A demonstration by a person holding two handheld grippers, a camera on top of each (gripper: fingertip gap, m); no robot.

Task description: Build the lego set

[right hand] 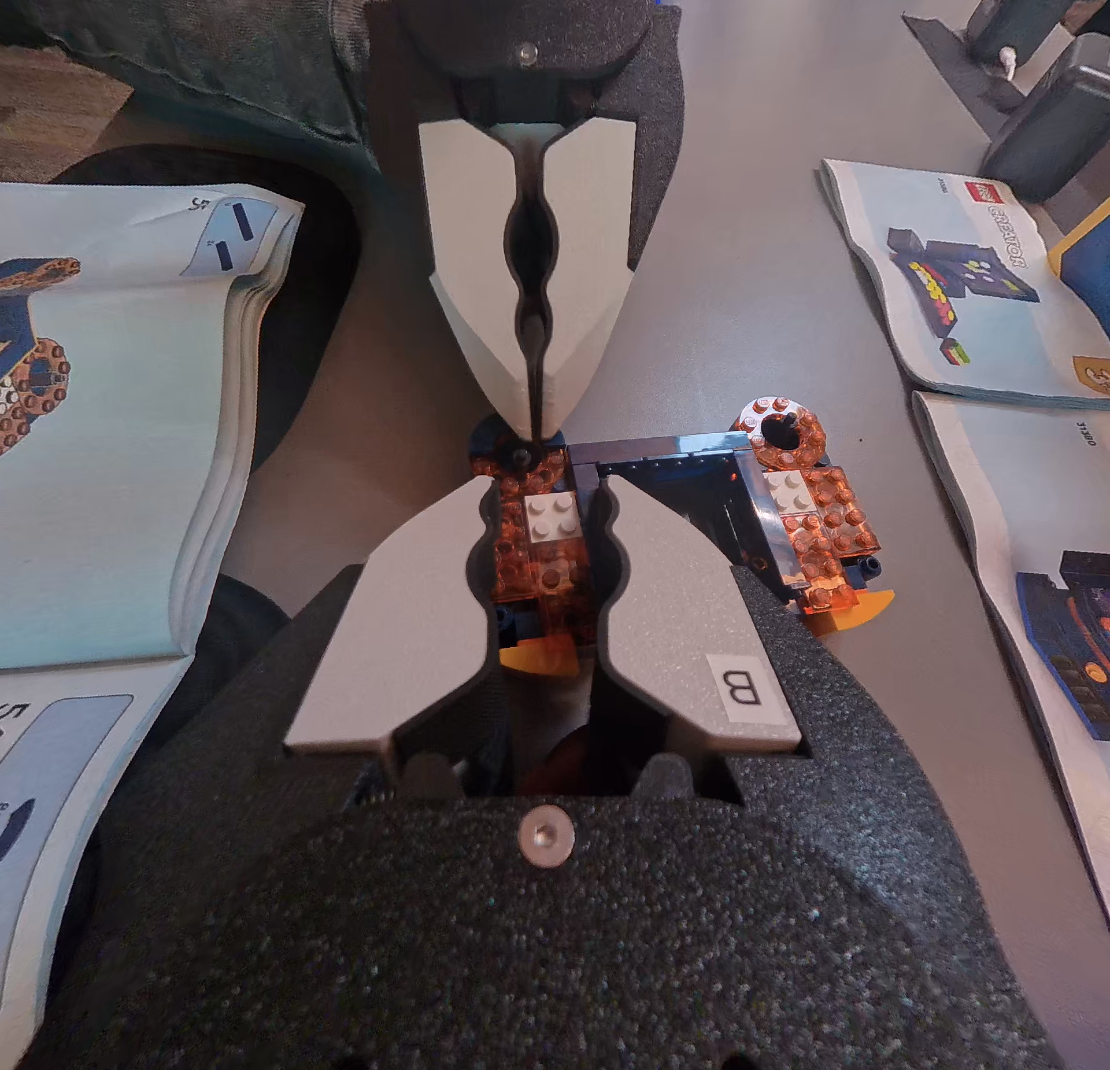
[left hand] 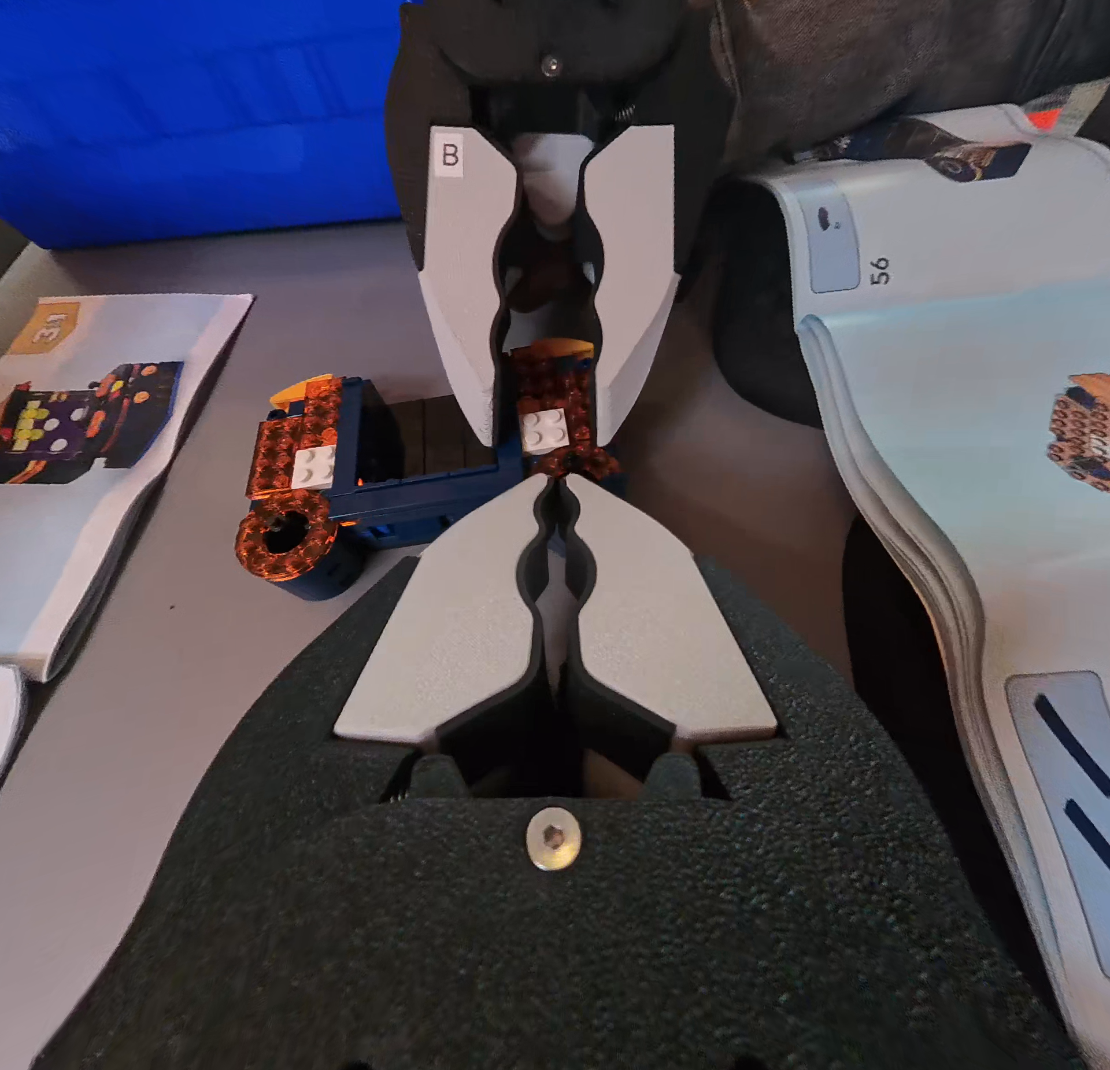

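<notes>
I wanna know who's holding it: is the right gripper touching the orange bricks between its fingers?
Touching. The right wrist view shows the right gripper pressing both sides of the orange bricks.

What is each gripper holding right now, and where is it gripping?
Right gripper: the dark blue and clear orange brick model, clamped across its orange arm at the white square plate. Left gripper: seemingly a thin dark piece at its tips.

grey table (right hand: 781, 200), blue bin (left hand: 180, 110) behind.

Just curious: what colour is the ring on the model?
Clear orange ring, best in the right wrist view.
</notes>
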